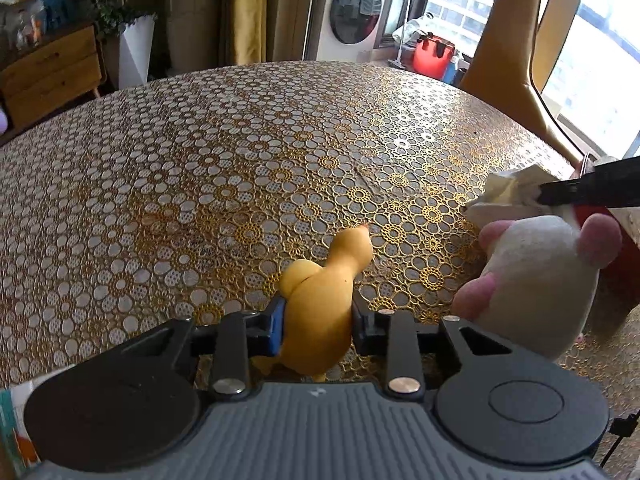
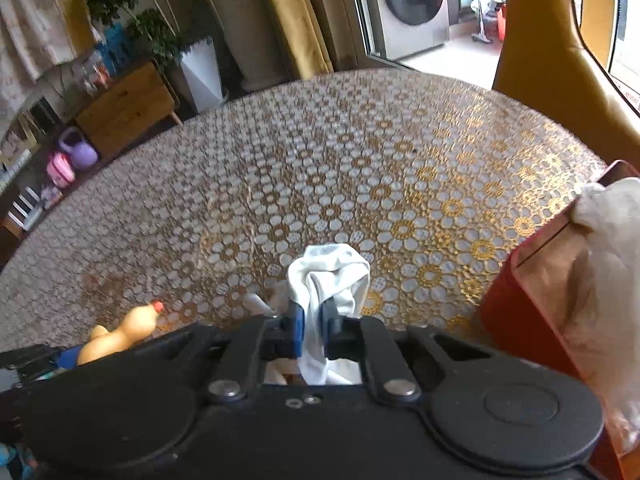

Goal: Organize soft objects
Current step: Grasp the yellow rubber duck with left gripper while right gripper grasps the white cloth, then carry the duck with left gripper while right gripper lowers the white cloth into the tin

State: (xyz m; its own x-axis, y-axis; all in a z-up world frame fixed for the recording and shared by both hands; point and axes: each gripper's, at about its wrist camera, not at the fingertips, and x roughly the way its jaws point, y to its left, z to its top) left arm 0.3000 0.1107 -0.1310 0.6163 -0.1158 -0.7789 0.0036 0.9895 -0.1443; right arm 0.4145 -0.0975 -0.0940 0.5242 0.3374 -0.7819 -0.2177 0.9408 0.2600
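left wrist: your left gripper (image 1: 318, 314) has its pads pressed on the duck (image 1: 324, 288), jaws narrow around its body, beak pointing toward the table's (image 1: 240, 152) far edge. the duck sits near the near edge. just right of it stands a white and pink plush (image 1: 536, 280), and past that the right gripper's finger (image 1: 592, 188) pinches a white cloth (image 1: 508, 196).

right wrist: your right gripper (image 2: 313, 332) is nearly closed, clamped on the cloth (image 2: 328, 276), bunched above the pads near the near edge. duck (image 2: 120, 332) at lower left. a red box (image 2: 520, 312) with white stuffing (image 2: 608, 208) stands at the right edge.
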